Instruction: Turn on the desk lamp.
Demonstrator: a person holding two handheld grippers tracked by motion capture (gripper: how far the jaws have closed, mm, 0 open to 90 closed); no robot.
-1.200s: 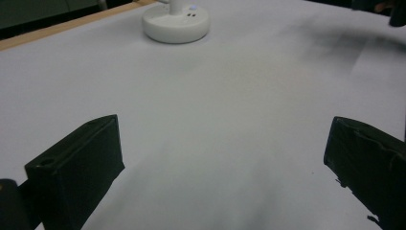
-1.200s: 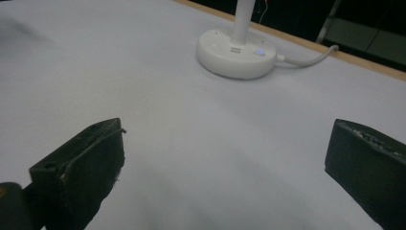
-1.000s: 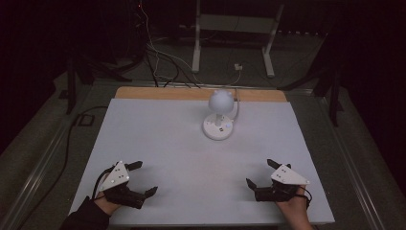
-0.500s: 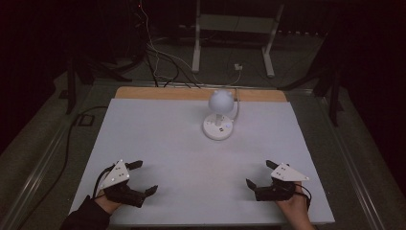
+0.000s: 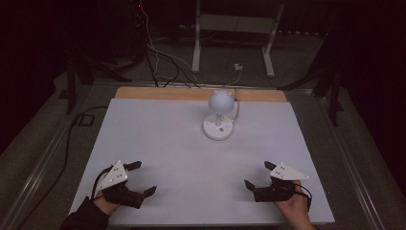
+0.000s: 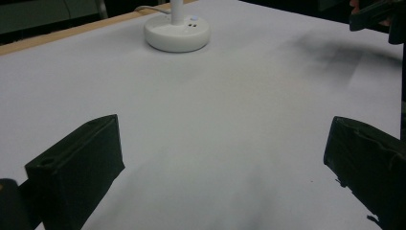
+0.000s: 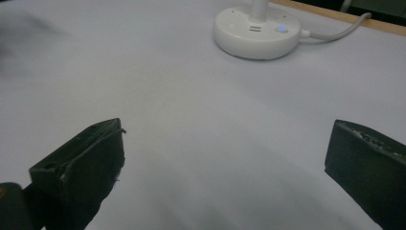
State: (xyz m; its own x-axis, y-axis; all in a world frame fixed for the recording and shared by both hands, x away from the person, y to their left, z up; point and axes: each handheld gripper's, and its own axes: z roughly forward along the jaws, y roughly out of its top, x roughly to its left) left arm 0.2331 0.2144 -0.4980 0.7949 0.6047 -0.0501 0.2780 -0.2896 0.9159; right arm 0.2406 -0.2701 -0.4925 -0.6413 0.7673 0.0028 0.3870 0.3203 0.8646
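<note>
A small white lamp (image 5: 219, 115) with a round globe head and a round base stands at the table's far centre; its base (image 6: 177, 33) (image 7: 257, 32) shows a small blue light. My left gripper (image 5: 141, 178) rests near the front left of the white table (image 5: 172, 143), jaws wide open, nothing between them. Near the front right, my right gripper (image 5: 257, 174) is also open and holds nothing. Both point toward the lamp from well short of it.
The lamp's white cable (image 7: 335, 29) runs off the far edge, over a wooden strip (image 5: 158, 93). Beyond the table lie dark floor, cables (image 5: 158, 62) and a white metal stand (image 5: 230, 38). The other gripper (image 6: 378, 17) appears at the top right of the left gripper view.
</note>
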